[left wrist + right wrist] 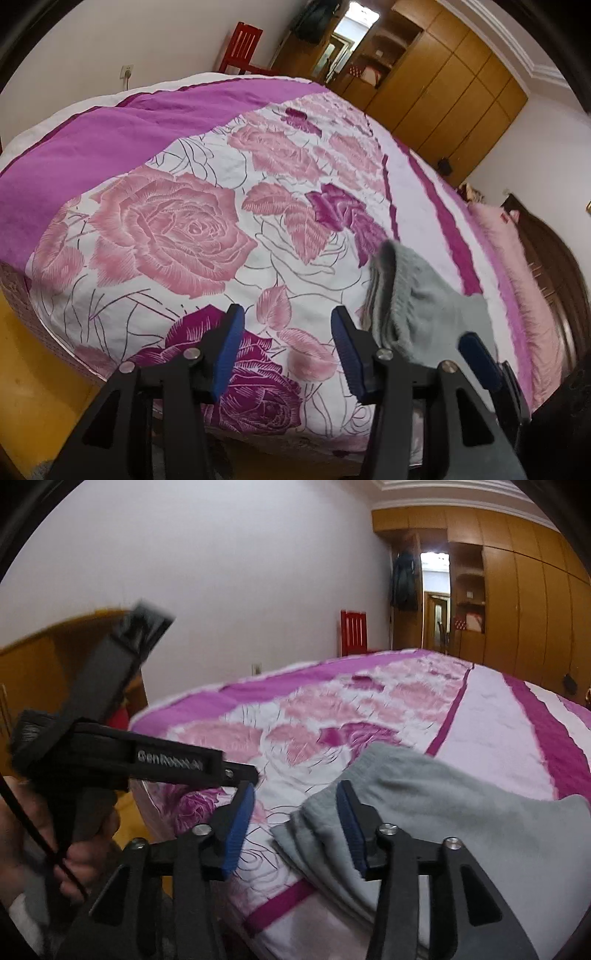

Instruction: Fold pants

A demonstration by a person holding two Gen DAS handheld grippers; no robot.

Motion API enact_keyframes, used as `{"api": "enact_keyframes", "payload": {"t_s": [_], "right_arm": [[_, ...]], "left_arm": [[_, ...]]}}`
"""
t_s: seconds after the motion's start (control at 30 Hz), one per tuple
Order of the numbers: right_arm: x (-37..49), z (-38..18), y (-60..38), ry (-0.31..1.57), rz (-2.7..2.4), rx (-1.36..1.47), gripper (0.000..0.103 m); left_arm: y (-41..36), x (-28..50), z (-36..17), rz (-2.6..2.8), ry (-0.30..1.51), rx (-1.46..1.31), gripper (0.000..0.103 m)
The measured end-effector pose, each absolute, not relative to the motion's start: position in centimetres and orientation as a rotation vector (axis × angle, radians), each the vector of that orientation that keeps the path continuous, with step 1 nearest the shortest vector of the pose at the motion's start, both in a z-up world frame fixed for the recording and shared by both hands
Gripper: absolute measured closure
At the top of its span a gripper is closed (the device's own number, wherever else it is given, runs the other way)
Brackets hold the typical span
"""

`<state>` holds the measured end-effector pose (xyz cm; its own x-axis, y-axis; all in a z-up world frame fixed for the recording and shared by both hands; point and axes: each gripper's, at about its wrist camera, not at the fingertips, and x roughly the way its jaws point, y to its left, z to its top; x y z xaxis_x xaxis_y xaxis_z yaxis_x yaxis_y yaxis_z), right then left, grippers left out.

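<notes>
The grey pants [461, 812] lie on the near right part of the bed [491, 731], already gathered into a compact stack of several layers, with the layered edges showing at the stack's near left side. They rest on the rose-patterned bedspread [166, 229], close to the bed's near edge.

The right gripper [293, 825] hangs just above the left end of that stack with its jaws spread and nothing between them; its right finger sits over the grey cloth, its left over bare bedspread. The left gripper [286, 349] is also wide open and empty, over the purple rose print just left of the pants. In the left wrist view a blue pad of the other gripper appears beside the cloth, but contact there cannot be told.

The fabric looks like a soft knit, probably fleece or jersey: light, limp, with no stiffness of its own and not slippery against the rubbery pads. It will likely sag and fan apart if lifted by a single layer. The safer hold is judged to be across the whole thickness at the folded edge or at the corners, pinching all layers together. The fold appears mostly done; what remains is likely squaring the stack or one last fold.
</notes>
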<state>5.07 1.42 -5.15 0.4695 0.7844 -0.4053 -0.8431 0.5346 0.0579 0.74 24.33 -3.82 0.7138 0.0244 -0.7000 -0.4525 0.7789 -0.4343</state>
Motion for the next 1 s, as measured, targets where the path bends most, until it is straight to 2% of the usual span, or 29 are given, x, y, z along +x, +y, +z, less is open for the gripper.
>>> {"api": "enact_keyframes", "payload": {"t_s": [0.2, 0.33, 0.5, 0.67, 0.7, 0.73, 0.87, 1.0], "right_arm": [[7.5, -4.4, -3.2, 0.471, 0.928, -0.082, 0.050], [9.1, -4.9, -6.3, 0.513, 0.839, -0.053, 0.050], [10.1, -6.3, -10.1, 0.564, 0.764, 0.001, 0.050], [10.4, -7.0, -12.5, 0.577, 0.709, -0.016, 0.050], [10.5, -7.0, -13.0, 0.573, 0.702, -0.013, 0.050], [10.4, -6.8, -13.5, 0.564, 0.694, -0.009, 0.050], [10.1, -4.7, -18.4, 0.412, 0.611, 0.128, 0.051], [12.3, -4.0, -22.8, 0.434, 0.587, 0.291, 0.051]], "left_arm": [[21.6, 2.1, -2.4, 0.153, 0.700, -0.560, 0.051], [21.1, 3.9, -3.6, 0.064, 0.777, -0.629, 0.040], [21.5, 4.9, -4.3, -0.065, 0.765, -0.789, 0.039], [20.1, 6.7, -4.1, -0.032, 0.799, -0.720, 0.041], [19.8, 6.8, -4.2, -0.013, 0.806, -0.701, 0.055], [19.5, 6.9, -4.3, 0.007, 0.822, -0.673, 0.076], [19.6, 5.6, -3.9, -0.004, 0.763, -0.676, 0.083], [19.8, 4.4, -3.7, -0.007, 0.734, -0.684, 0.084]]}}
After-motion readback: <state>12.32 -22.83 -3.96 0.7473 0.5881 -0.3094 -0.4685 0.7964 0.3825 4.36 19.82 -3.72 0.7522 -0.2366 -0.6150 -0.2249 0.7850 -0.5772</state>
